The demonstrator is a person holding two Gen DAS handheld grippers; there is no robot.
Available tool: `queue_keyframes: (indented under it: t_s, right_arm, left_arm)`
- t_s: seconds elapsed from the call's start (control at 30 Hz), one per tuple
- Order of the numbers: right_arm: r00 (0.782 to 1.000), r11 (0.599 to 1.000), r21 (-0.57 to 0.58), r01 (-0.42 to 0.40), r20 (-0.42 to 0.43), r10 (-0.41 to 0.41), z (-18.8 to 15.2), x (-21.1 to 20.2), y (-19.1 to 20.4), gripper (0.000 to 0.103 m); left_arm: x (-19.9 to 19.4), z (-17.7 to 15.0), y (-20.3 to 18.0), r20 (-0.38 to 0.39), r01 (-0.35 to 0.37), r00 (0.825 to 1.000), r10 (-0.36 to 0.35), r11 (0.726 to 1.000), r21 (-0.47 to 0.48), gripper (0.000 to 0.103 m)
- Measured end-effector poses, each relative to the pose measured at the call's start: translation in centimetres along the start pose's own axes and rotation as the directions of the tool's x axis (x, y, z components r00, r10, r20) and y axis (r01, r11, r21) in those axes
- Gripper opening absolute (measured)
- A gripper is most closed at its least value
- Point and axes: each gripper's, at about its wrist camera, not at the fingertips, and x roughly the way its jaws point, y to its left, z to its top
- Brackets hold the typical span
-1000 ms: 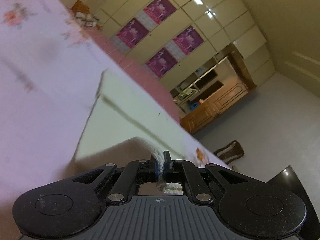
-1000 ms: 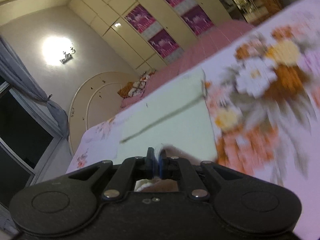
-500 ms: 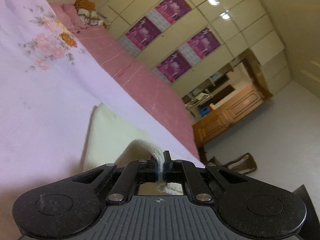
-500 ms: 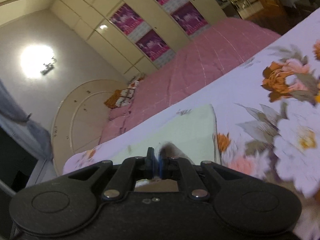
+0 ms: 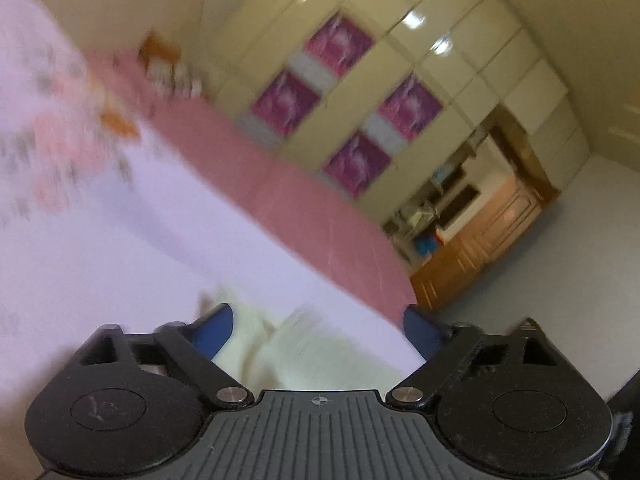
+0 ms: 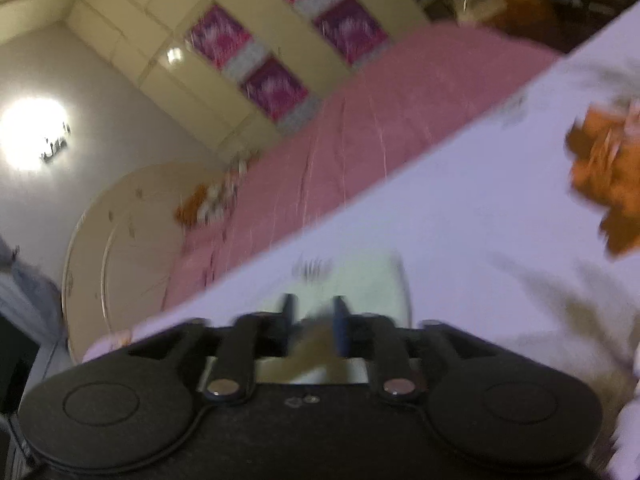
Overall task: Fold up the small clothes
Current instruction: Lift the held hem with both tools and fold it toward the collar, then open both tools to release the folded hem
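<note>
A small pale cream garment lies on the lilac floral bedspread. In the left wrist view my left gripper is wide open just above it, blue pads spread to either side, holding nothing. In the right wrist view the same garment lies just ahead of my right gripper. Its jaws are parted by a narrow gap, and a blurred piece of cloth sits between them. Both views are motion-blurred.
A pink bed cover lies beyond the floral spread, with a toy by the round headboard. Cream wardrobes with magenta panels line the far wall. A wooden cabinet stands past the bed's edge.
Both grippers carried the garment's edge forward and down over the rest of it. The left gripper has opened wide and let go. The right gripper's jaws have parted slightly.
</note>
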Motion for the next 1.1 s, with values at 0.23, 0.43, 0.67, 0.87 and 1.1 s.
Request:
queue_keyframes:
  t_s: [0.23,0.43,0.67,0.87,1.1]
  right_arm:
    - [0.998,0.994,-0.105,0.01,-0.061,-0.016,-0.2,0.1,-0.5,0.039]
    - [0.983,0.968,-0.243,0.063,-0.151,-0.101,-1.5,2.2,1.6,0.029]
    - [0.99,0.914,-0.392,0.106,-0.043,-0.133,-1.9,1.1,4.6,0.003]
    - [0.988,0.884,-0.442,0.153,0.035,-0.154,-2.0,1.0,5.1,0.003]
    - [0.964,0.871,-0.438,0.221,-0.036,-0.263,-2.5,3.7,3.2,0.004]
  left_arm:
    - [2.5,-0.2,-0.9,-0.175,-0.042,0.981,0.079,0.977,0.208,0.055]
    - [4.2,-1.4,-2.9,-0.256,-0.078,0.948,0.189,0.918,0.39,0.019]
    - [1.7,-0.9,-4.4,-0.066,-0.081,0.99,0.122,0.895,0.438,0.003]
    - [2.8,-1.5,-4.0,-0.039,-0.139,0.984,0.173,0.887,0.44,0.003]
    - [3.8,-2.8,-2.2,-0.097,-0.163,0.971,0.218,0.904,0.396,0.008]
